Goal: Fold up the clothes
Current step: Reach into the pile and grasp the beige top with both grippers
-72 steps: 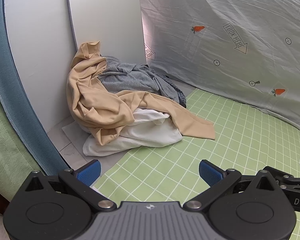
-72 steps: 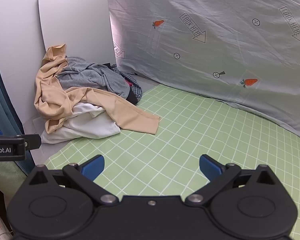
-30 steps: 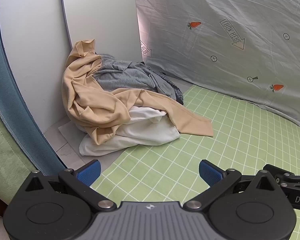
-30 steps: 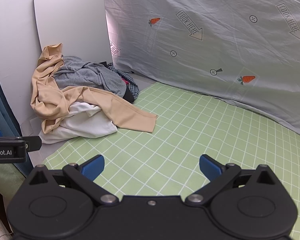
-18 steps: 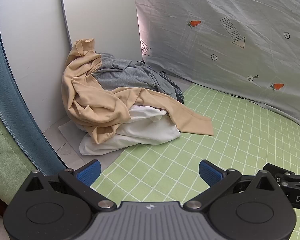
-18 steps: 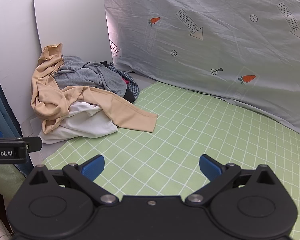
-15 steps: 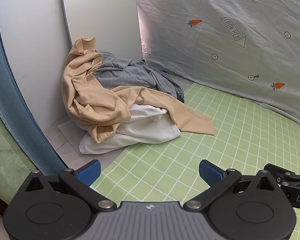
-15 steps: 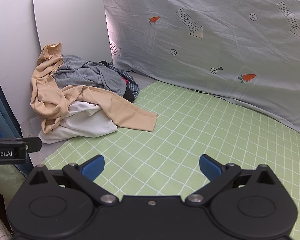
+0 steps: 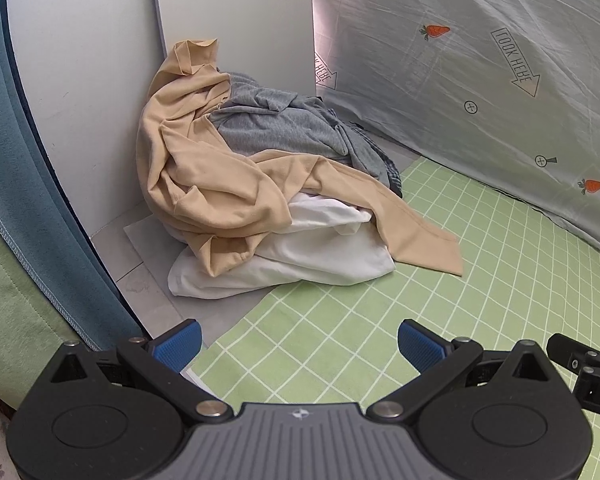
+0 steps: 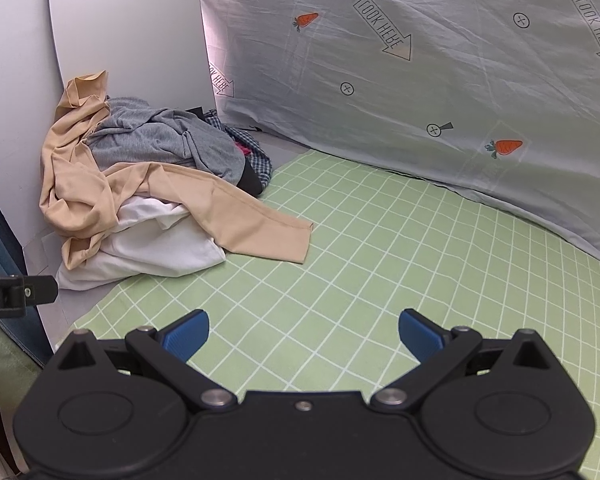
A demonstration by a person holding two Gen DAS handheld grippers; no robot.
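Green checked mat spread over a grey floor. White rounded board leaned in the corner against a white wall. Grey carrot-print sheet hung behind. Blue curtain at left.

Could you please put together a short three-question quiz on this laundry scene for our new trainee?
1. True or false: the left tool grips a garment.
2. Which garment lies topmost across the pile: A) white garment, B) beige garment, C) checked garment?
3. Fill in: the beige sleeve end rests on the green ____ mat.

Key: 1 false, both it and the right tool are open and empty; 2 B; 3 grid.
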